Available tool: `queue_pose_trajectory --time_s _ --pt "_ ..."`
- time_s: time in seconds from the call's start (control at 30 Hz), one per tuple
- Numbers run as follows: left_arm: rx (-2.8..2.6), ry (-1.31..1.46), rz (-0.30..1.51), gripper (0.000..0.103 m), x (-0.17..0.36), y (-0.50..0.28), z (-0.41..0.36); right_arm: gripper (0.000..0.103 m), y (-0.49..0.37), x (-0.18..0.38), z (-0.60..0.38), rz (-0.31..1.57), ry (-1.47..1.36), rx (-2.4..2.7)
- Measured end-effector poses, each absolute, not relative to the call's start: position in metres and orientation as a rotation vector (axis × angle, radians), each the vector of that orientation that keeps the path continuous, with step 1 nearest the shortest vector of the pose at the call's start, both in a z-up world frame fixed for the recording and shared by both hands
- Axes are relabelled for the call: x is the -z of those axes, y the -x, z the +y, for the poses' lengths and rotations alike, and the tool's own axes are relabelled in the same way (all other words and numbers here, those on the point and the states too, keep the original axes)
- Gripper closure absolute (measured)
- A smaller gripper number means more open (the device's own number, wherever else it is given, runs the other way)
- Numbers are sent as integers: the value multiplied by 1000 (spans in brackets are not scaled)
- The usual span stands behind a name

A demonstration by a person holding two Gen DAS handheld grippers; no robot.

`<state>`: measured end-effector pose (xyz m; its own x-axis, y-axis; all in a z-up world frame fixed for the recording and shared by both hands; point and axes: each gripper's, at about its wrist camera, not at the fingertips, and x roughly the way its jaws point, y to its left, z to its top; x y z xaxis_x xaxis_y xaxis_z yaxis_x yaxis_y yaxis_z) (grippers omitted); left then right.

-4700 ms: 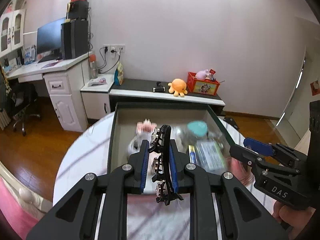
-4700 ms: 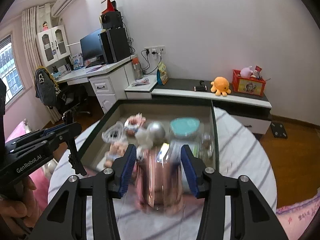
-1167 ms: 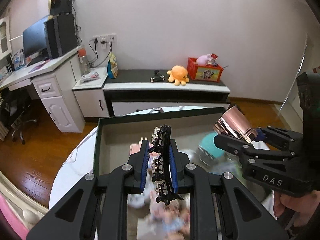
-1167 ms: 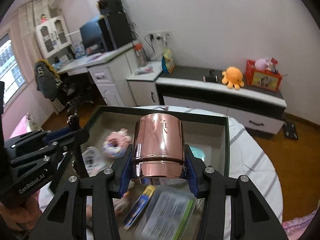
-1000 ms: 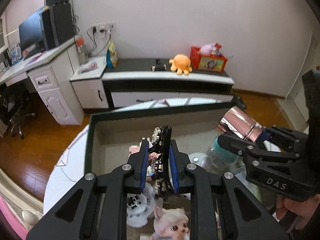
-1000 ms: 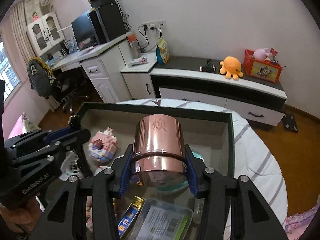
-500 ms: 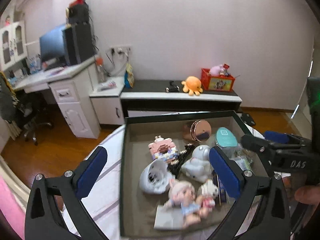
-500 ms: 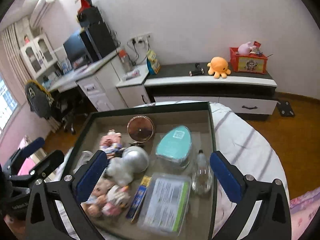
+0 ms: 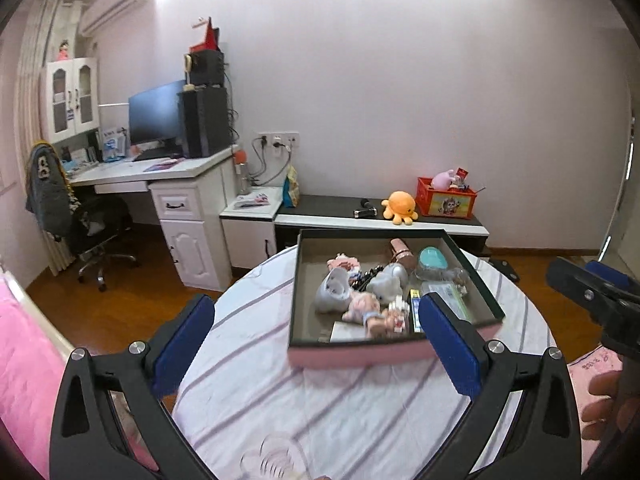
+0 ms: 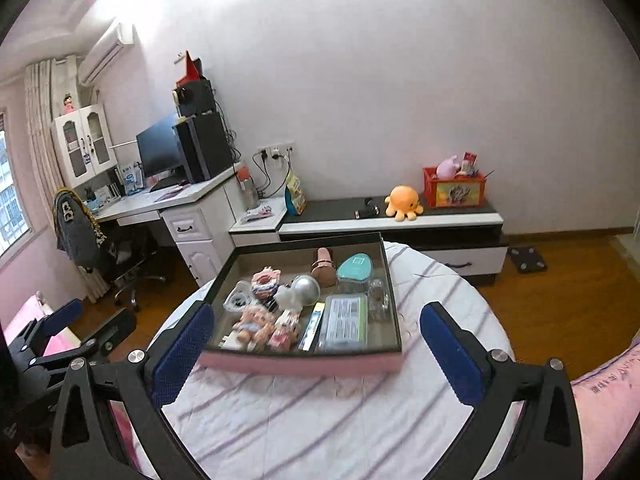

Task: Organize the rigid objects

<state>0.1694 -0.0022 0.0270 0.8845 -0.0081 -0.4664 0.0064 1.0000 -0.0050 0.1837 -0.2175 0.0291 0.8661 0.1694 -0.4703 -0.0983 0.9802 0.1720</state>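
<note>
A shallow box (image 9: 396,354) with a pink side and a dark rim stands on the round table (image 9: 320,408) under a striped cloth. A copper cup (image 9: 400,250) lies on its side at the back of the box. A black hair clip (image 9: 366,274) rests among dolls (image 9: 364,308), next to a teal-lidded container (image 9: 432,258). My left gripper (image 9: 316,320) is open and holds nothing, well short of the box. My right gripper (image 10: 316,320) is also open and holds nothing, in front of the box (image 10: 300,362). The cup (image 10: 323,266) shows there too.
A white desk (image 9: 160,172) with a monitor and an office chair (image 9: 100,224) stand at the left. A low cabinet (image 9: 380,220) behind the table carries an orange plush octopus (image 9: 400,206) and a red box. Pink bedding lies on both sides. A hand (image 9: 600,400) grips the right tool.
Both grippers have opened wide, leaving the hair clip and the copper cup in the box. Both have drawn back and upward, so the box now looks smaller and farther.
</note>
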Motion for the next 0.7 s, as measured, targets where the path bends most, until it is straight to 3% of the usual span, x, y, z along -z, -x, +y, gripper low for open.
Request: queue_pose_trajectory --time_s 0.7 --pt "8 23 392 0 -21 -19 -11 0 -25 -15 -214 398 -91 -16"
